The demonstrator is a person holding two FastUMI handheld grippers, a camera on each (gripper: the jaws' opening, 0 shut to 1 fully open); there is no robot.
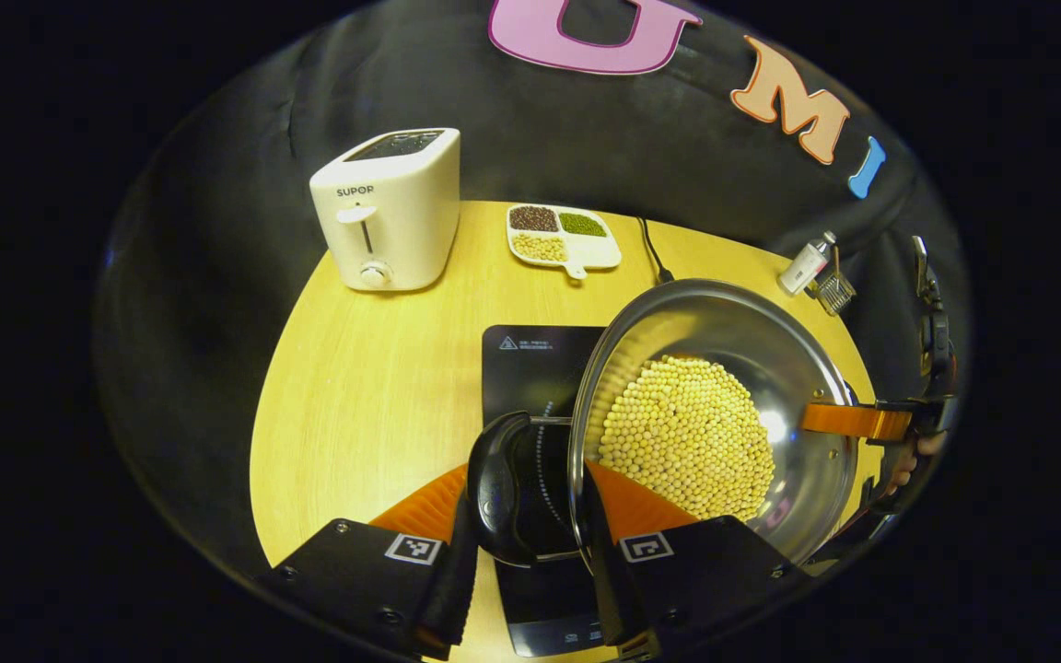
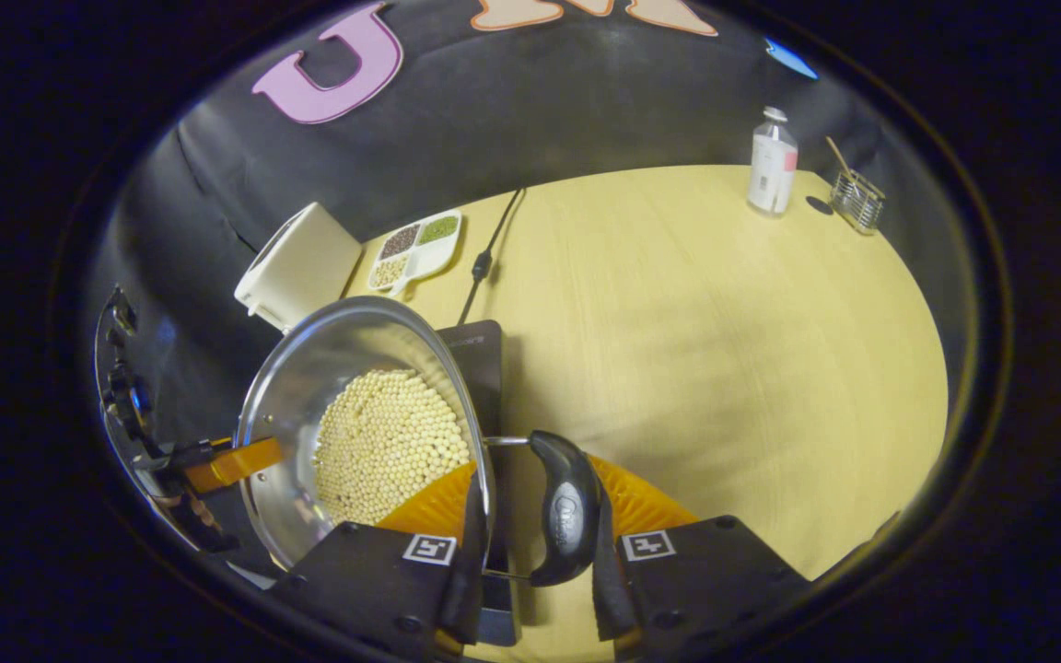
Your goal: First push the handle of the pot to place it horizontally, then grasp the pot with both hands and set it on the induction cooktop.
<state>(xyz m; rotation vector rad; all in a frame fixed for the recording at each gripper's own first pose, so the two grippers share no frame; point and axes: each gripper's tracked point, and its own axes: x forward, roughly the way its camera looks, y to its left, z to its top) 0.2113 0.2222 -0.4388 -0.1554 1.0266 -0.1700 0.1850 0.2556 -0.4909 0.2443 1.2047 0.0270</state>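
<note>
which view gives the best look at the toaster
The left gripper view: the toaster stands upright on the table's far left, its front, lever and knob plainly visible. In the right gripper view the toaster is small, tilted and partly behind the pot's rim.

The pot (image 1: pixel 724 405) is a shiny steel pan, round and shallow, holding a heap of pale yellow beans (image 1: pixel 687 437) that gathers toward one side, so the pot sits tilted. A black loop handle (image 1: pixel 503 488) juts from one side of its rim, and a like one (image 2: pixel 563 506) from the opposite side. Under it lies the induction cooktop (image 1: pixel 530 364), a flat black glass slab near the worktop's front edge, partly covered by the pot.
</note>
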